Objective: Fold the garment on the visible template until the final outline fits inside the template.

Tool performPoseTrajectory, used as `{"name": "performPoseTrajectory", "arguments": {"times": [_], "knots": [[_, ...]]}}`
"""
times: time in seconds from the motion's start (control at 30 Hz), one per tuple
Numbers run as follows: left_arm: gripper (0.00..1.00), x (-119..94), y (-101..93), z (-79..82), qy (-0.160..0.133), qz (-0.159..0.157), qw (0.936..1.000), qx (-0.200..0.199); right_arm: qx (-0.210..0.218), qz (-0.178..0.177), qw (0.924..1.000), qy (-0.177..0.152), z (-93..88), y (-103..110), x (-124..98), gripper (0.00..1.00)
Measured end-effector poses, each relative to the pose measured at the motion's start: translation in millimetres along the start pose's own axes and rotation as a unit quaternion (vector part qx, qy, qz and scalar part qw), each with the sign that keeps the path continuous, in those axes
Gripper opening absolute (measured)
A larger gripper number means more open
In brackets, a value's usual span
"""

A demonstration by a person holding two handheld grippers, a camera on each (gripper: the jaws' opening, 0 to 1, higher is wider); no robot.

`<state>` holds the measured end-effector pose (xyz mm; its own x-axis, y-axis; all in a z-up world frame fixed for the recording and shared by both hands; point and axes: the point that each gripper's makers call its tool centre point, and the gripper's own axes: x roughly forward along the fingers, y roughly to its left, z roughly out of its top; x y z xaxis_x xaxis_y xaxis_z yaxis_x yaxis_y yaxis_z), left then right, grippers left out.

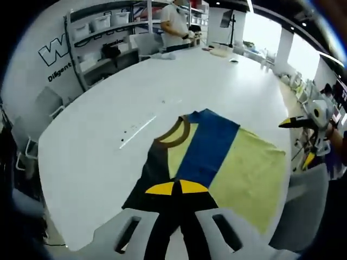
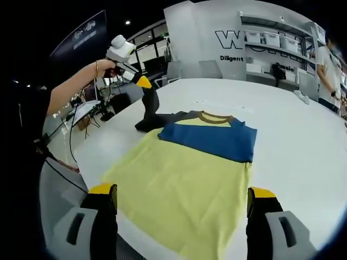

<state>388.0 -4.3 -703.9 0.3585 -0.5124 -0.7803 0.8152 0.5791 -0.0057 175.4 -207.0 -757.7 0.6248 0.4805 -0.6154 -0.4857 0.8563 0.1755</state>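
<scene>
Left gripper (image 1: pixel 177 188): yellow-tipped jaws pressed together on the dark sleeve (image 1: pixel 153 172) of the T-shirt (image 1: pixel 238 162), pinching it; in the right gripper view this same gripper (image 2: pixel 144 82) holds the sleeve (image 2: pixel 149 114) lifted off the table in a drooping peak. Right gripper (image 2: pixel 181 197): jaws spread wide, holding nothing, poised over the near hem with yellow cloth between and ahead of them. The T-shirt lies flat ahead of the right jaws, yellow body nearest, blue band (image 2: pixel 211 138) across the chest beyond, brown collar (image 2: pixel 215 117) farthest. Progress, as judged: early in the fold. One sleeve is raised, apparently for turning inward over the body; the body is at full spread, the other sleeve and the hem fold are not yet done. No template outline can be made out under the garment (faint marks (image 1: pixel 138 131) on the tabletop beyond the left jaws, too small to tell). Surface: large white table (image 1: pixel 217 81), smooth and bright. Room: shelving with storage bins (image 2: pixel 271 38) on the far wall beside lettering, chairs around the table, a person (image 1: pixel 174 24) standing at the far end.
</scene>
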Motion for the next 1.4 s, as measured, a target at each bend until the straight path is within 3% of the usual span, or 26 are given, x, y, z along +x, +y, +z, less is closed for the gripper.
{"name": "performPoseTrajectory", "arguments": {"times": [0.23, 0.4, 0.5, 0.63, 0.9, 1.07, 1.4], "knots": [[0.01, 17, -23.5, 28.4, -0.004, -0.017, 0.9995, 0.025, 0.002, -0.001, 1.0, 0.002, -3.8, -3, -2, 0.99], [0.01, 27, -37.9, 53.7, -0.018, -0.022, 0.9989, 0.036, 0.006, -0.004, 1.0, 0.005, -8.7, -6, -3, 0.99], [0.01, 39, -53.4, 71.9, -0.031, -0.041, 0.9981, 0.033, 0.006, -0.005, 0.9999, 0.009, -11.8, -7, -5, 0.99], [0.01, 51, -64.1, 77.4, -0.029, -0.056, 0.9977, 0.027, 0.007, -0.009, 0.9999, 0.012, -12.9, -12, -7, 0.99], [0.01, 70, -83.2, 106.1, -0.041, -0.076, 0.9961, 0.015, 0.008, -0.012, 0.9998, 0.016, -14.6, -17, -6, 0.99], [0.01, 89, -91.5, 110.8, -0.037, -0.082, 0.9959, 0.009, 0.005, -0.012, 0.9996, 0.024, -18.4, -19, -4, 0.99], [0.01, 128, -108.4, 105.7, -0.026, -0.097, 0.9947, -0.02, 0.011, -0.014, 0.9996, 0.024, -18.0, -26, -1, 0.99]]}}
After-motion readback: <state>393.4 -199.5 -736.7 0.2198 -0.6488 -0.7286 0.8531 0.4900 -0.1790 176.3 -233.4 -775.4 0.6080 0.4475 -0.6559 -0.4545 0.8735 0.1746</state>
